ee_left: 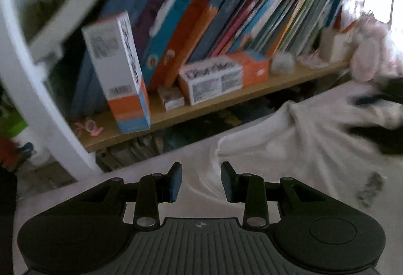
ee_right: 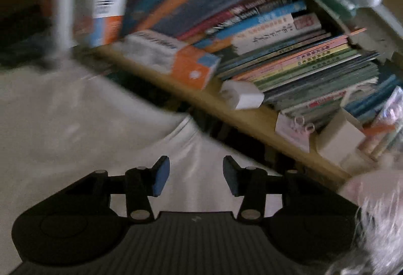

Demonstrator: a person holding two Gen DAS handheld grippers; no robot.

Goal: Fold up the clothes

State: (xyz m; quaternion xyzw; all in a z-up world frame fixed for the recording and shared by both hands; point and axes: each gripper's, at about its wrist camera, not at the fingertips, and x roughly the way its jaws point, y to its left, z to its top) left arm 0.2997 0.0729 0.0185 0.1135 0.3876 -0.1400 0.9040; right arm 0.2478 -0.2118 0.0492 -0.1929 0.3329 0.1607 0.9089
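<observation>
A white garment [ee_left: 302, 139] lies rumpled on a pale surface [ee_left: 156, 169] in the left wrist view, to the right of and beyond my left gripper [ee_left: 201, 181]. That gripper stands open with nothing between its blue pads. A dark shape [ee_left: 388, 98], blurred, lies over the garment's far right part. In the right wrist view the same pale cloth [ee_right: 196, 149] lies under and ahead of my right gripper [ee_right: 194, 175]. Its jaws are apart and I see no fold pinched between the pads.
A wooden shelf [ee_left: 226, 98] packed with leaning books [ee_left: 226, 18] and orange-and-white boxes [ee_left: 121, 68] runs just behind the surface. A white frame [ee_left: 32, 103] rises at the left. A pink fluffy thing [ee_left: 370, 53] sits at the right. More fluffy material [ee_right: 377, 219] lies near my right gripper.
</observation>
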